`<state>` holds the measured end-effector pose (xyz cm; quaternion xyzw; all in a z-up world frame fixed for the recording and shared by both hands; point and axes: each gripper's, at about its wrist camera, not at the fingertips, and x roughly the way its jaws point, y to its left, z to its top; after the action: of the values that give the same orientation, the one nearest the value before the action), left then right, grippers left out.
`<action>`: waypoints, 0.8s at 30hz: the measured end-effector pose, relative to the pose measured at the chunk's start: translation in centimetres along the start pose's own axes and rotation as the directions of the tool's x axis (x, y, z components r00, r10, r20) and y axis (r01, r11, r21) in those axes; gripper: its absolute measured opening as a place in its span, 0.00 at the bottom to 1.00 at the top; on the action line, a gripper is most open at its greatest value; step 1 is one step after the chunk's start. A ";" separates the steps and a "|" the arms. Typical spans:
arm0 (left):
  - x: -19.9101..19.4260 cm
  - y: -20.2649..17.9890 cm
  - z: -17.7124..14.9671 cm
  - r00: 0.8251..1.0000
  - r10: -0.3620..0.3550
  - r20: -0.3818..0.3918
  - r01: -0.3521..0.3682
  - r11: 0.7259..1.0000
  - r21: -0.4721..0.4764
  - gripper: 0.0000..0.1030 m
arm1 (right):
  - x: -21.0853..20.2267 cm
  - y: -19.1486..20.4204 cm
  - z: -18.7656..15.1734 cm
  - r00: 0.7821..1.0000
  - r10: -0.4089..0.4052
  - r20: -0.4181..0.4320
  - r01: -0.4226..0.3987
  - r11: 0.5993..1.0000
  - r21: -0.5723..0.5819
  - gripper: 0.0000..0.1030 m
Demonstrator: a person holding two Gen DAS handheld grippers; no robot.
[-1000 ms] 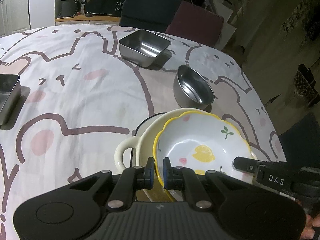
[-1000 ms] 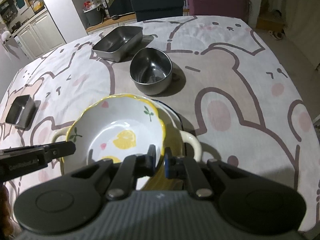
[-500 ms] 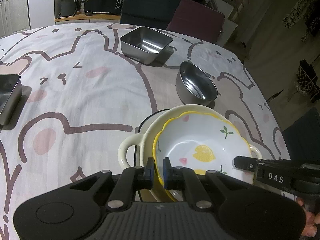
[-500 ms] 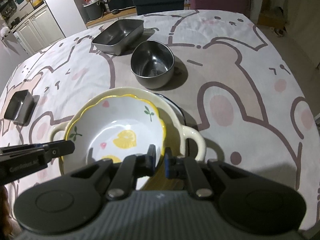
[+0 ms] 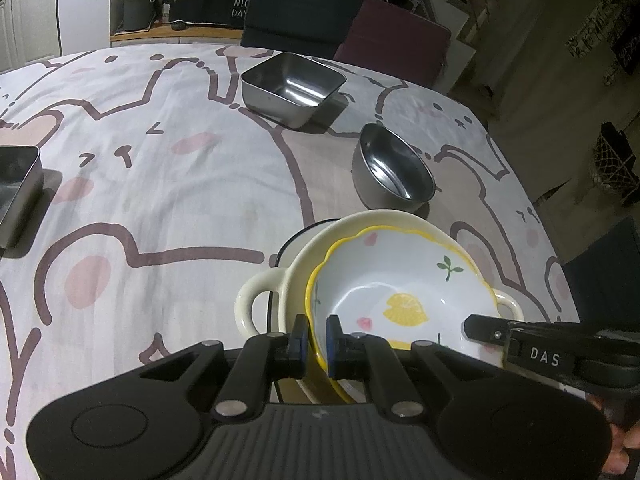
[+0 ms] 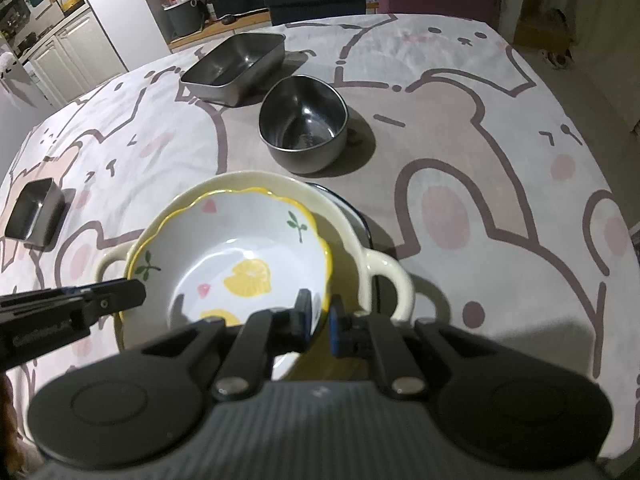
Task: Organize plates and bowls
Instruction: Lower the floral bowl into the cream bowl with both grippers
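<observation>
A white bowl with a wavy yellow rim and lemon print sits inside a cream two-handled bowl, which rests on a dark-rimmed white plate. My left gripper is shut on the lemon bowl's left rim. My right gripper is shut on its right rim. A round steel bowl stands just beyond the stack. A square steel dish stands farther back.
A small steel box sits at the table's left side. The table has a bear-print cloth. Chairs stand at the far edge. The table's right edge drops off to the floor.
The lemon bowl, held by both grippers, has gone down into the cream bowl and sits lower and more centred. Both grippers moved slightly forward with it.
</observation>
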<state>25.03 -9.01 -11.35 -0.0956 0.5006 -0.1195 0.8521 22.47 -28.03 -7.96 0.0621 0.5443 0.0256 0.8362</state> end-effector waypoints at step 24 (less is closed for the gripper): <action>0.0 0.0 0.1 1.000 -0.008 0.000 0.008 1.000 0.000 0.09 | 0.7 0.0 0.2 0.999 -0.013 -0.030 0.013 1.000 0.012 0.11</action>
<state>25.08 -9.00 -11.30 -0.0977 0.5003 -0.1228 0.8515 22.97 -27.96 -8.54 0.0631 0.5571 0.0179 0.8279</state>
